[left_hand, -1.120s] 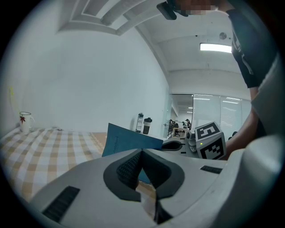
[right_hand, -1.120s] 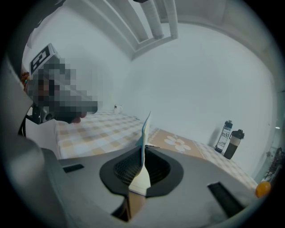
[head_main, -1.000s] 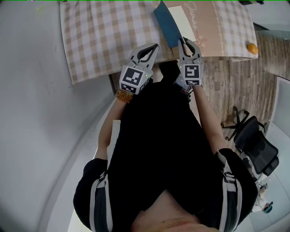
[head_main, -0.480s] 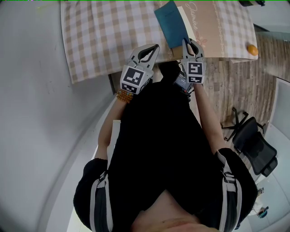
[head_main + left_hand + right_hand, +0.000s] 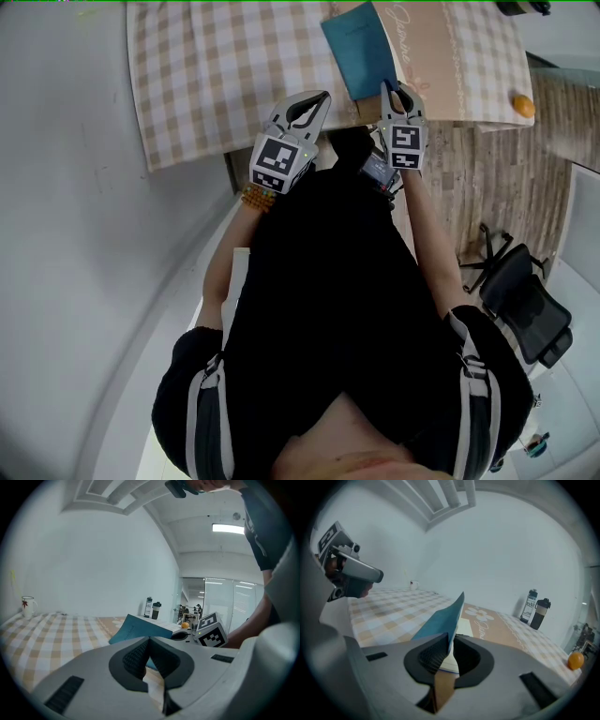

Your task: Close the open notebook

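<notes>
I am closing the notebook (image 5: 367, 54): the right gripper (image 5: 451, 641) is opening its jaws around the teal cover (image 5: 439, 617), the left gripper (image 5: 150, 643) is hanging with jaws clenched on nothing, and next, I judge, the cover is needing a nudge toward 3 o'clock.

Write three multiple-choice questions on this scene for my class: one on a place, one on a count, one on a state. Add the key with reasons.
1. Where is the notebook's teal cover? A under a mug; B between the right gripper's jaws; C on the floor.
2. How many bottles stand on the table? A one; B two; C four.
3. The left gripper's jaws are: A together, empty; B wide apart; C clamped on a mug.
Key: B, the cover stands between its opening jaws; B, two stand side by side; A, they meet with nothing between.
</notes>
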`<control>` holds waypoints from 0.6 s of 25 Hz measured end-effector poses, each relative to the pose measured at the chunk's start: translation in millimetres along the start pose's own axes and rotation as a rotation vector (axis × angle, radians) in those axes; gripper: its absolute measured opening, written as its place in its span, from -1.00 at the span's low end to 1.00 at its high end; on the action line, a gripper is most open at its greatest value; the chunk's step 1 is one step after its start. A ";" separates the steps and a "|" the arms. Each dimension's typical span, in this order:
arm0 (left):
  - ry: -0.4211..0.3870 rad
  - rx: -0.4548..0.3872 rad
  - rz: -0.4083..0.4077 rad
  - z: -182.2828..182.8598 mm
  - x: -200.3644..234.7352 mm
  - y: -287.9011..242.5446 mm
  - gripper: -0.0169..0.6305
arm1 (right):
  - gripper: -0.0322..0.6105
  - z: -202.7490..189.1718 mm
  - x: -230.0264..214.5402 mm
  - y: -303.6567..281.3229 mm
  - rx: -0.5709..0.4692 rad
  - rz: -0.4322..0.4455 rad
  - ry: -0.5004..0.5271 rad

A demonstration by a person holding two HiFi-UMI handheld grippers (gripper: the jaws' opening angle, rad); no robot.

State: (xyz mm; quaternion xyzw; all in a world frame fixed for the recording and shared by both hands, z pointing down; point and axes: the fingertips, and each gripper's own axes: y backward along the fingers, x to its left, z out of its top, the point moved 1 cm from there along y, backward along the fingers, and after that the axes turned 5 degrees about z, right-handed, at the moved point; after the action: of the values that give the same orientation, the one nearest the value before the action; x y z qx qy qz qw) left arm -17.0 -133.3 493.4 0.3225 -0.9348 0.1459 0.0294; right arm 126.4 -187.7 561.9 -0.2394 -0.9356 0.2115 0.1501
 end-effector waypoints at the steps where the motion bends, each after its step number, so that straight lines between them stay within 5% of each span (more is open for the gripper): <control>1: 0.000 0.003 0.001 -1.0 0.3 0.0 -0.91 | -0.78 -2.2 -1.0 -0.6 0.005 0.000 -0.011; 15: -0.005 0.022 -0.001 -5.5 1.6 -5.2 -0.91 | -0.75 -21.0 -7.5 -10.6 0.083 0.003 -0.082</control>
State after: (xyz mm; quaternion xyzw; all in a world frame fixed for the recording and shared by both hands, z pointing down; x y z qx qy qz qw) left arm -15.3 -136.5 500.3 0.3236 -0.9331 0.1553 0.0235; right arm 136.7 -193.1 583.7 -0.2254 -0.9311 0.2599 0.1214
